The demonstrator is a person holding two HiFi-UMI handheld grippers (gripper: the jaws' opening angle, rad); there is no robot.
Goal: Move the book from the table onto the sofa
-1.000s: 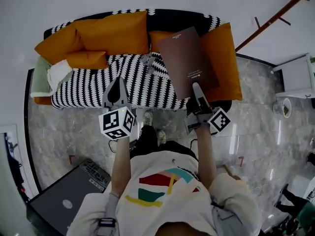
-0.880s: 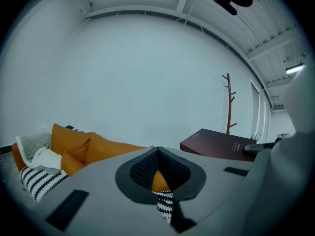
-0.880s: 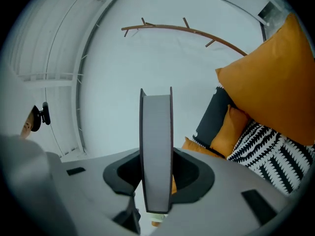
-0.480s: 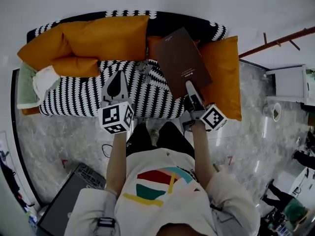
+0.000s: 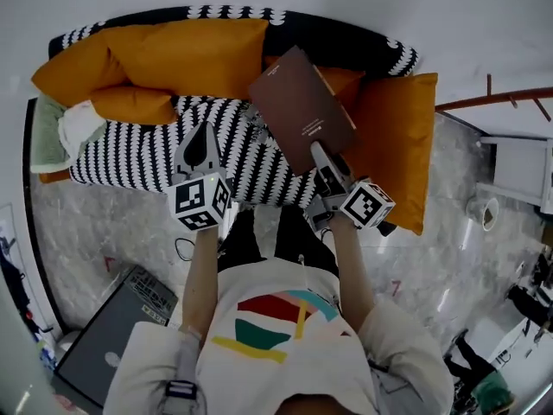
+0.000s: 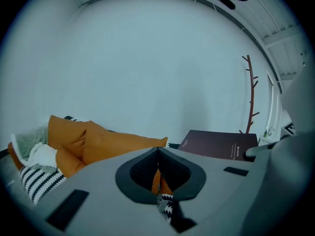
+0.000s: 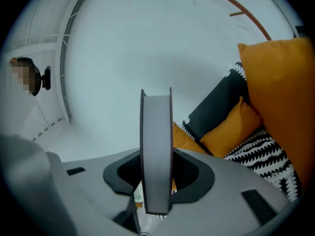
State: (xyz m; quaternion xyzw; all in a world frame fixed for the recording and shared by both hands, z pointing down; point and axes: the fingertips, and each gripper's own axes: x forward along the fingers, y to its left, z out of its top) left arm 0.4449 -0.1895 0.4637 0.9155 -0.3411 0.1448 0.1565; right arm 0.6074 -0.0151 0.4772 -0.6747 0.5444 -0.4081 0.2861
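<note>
My right claw is clamped on the near edge of the book. In the right gripper view the book shows edge-on as a grey strip standing between the two jaws, with both pads pressed against its covers. From the head view, the dark brown cover faces up and a small line of pale print sits near the gripped end. The book hangs over the sofa, above the right part of the black-and-white patterned seat and across a small orange cushion against the backrest. I cannot tell whether its far corner touches that cushion.

My left claw holds nothing; its jaws are closed tip to tip, as the left gripper view shows. It hovers over the middle of the seat, well apart from the book.

A long orange cushion lies along the back on the left. A large orange cushion stands upright at the right end. A white cloth is bunched at the left end.
</note>
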